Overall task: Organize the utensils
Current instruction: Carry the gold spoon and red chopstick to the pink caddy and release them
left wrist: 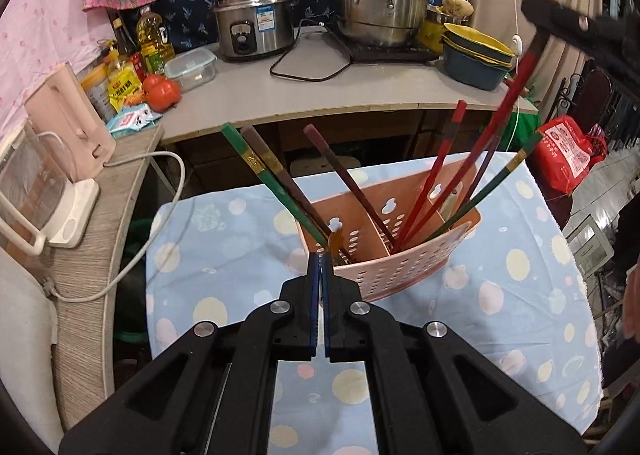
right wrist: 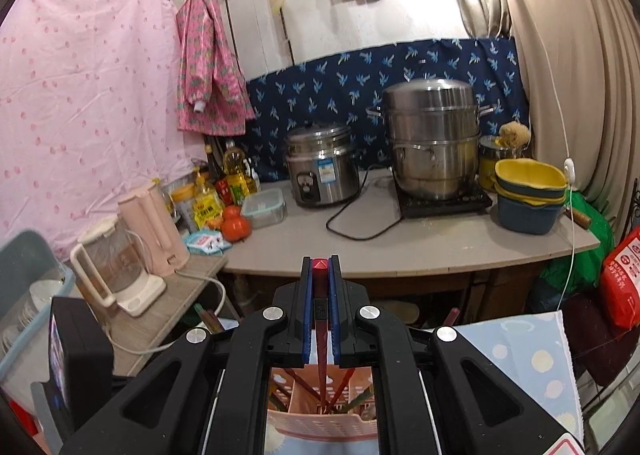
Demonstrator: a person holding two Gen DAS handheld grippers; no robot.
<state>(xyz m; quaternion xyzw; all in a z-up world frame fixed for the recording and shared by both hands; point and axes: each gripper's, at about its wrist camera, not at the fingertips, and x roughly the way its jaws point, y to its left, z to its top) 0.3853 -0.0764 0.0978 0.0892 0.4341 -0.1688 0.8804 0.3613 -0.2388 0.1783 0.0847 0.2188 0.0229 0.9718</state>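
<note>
Clenched on a red chopstick (right wrist: 320, 295), the right gripper (right wrist: 320, 267) holds the stick near its top end, the square red tip showing just past the blue pads. In the left wrist view the same chopstick (left wrist: 516, 87) slants down into the pink perforated holder (left wrist: 404, 251), its lower end already inside one of the compartments; which one I cannot tell for sure, though it seems the middle or right part, beside another red stick and a green one (left wrist: 496, 179). The holder stands on the spotted blue cloth (left wrist: 224, 295) of a small table, towards its far edge. At the holder's left side lean a green chopstick (left wrist: 260, 171) and two brown ones.

Left gripper (left wrist: 320, 259) hovers pressed shut and empty, just before the holder's near rim.

Judging from this, the step in hand is dropping the red stick into its compartment. Next the right jaws need to part so it settles among the others without tipping the light holder.
</note>
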